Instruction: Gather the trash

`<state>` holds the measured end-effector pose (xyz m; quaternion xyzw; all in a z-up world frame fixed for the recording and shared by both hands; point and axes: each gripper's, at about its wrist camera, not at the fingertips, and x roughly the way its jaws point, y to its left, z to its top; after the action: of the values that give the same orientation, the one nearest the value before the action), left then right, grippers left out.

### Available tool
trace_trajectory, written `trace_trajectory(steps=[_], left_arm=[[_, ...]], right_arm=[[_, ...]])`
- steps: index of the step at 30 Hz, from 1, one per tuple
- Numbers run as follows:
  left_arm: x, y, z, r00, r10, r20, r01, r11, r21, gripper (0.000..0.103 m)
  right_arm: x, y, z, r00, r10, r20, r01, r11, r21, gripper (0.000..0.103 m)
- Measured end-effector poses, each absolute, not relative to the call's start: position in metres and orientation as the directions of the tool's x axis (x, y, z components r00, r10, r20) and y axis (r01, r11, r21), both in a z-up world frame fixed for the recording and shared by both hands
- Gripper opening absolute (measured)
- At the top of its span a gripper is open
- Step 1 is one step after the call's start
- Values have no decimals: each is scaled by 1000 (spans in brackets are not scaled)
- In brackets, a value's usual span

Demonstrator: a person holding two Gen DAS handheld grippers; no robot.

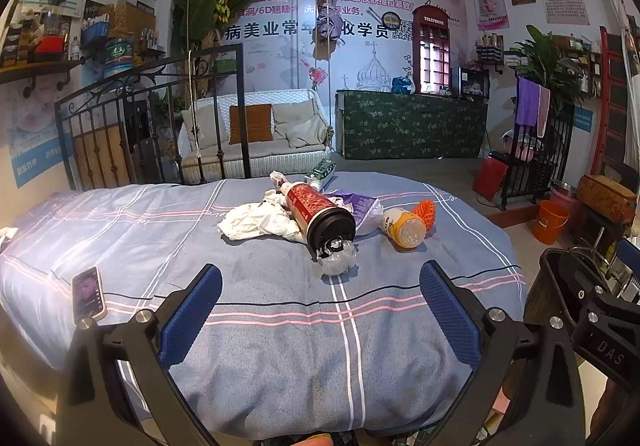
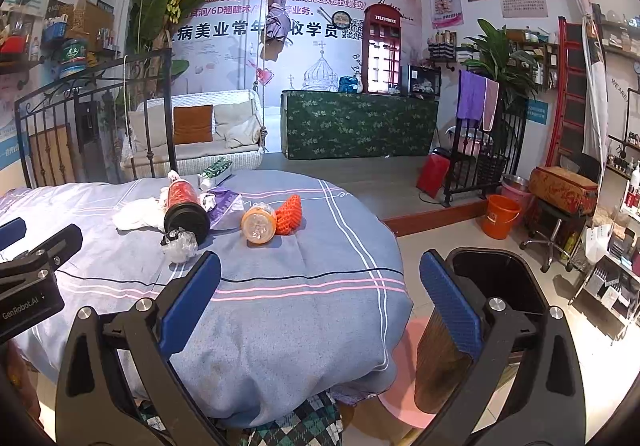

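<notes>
Trash lies on a blue bedspread (image 1: pixel 280 326): a red tube with a black cap (image 1: pixel 320 211), a clear crumpled plastic piece (image 1: pixel 338 258), white crumpled paper (image 1: pixel 256 221), a purple wrapper (image 1: pixel 362 205), an orange-lidded bottle (image 1: pixel 404 228), an orange foam net (image 1: pixel 426 209) and a green box (image 1: pixel 320 170). My left gripper (image 1: pixel 320 298) is open and empty, short of the plastic piece. My right gripper (image 2: pixel 320 286) is open and empty over the bed's right edge; the bottle (image 2: pixel 259 224) and tube (image 2: pixel 185 205) lie ahead to its left. A black bin (image 2: pixel 496 286) stands by its right finger.
A phone (image 1: pixel 88 294) lies on the bed at the left. An iron bed frame (image 1: pixel 160 117) stands behind. On the floor to the right are an orange bucket (image 2: pixel 502 215), a stool with a patterned box (image 2: pixel 562 189) and shelves (image 2: pixel 624 266).
</notes>
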<state>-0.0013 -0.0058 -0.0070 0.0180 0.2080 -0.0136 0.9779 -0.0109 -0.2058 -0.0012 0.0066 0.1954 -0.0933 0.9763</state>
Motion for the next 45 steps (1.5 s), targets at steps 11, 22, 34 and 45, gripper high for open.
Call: trace_trajectory(steps=[11, 22, 34, 45], left_arm=[[4, -7, -9, 909, -22, -417, 37, 999, 28, 98], [7, -4, -10, 908, -15, -418, 29, 999, 25, 98], [6, 0, -11, 910, -19, -415, 29, 999, 18, 98], [4, -1, -12, 908, -21, -419, 30, 999, 17, 98]], right_arm=[[-8, -206, -2, 904, -179, -388, 183, 983, -27, 98], [-4, -203, -2, 905, -165, -393, 166, 986, -32, 98], [-4, -202, -1, 907, -164, -388, 165, 986, -32, 98], [-4, -202, -1, 906, -162, -391, 163, 986, -31, 98]])
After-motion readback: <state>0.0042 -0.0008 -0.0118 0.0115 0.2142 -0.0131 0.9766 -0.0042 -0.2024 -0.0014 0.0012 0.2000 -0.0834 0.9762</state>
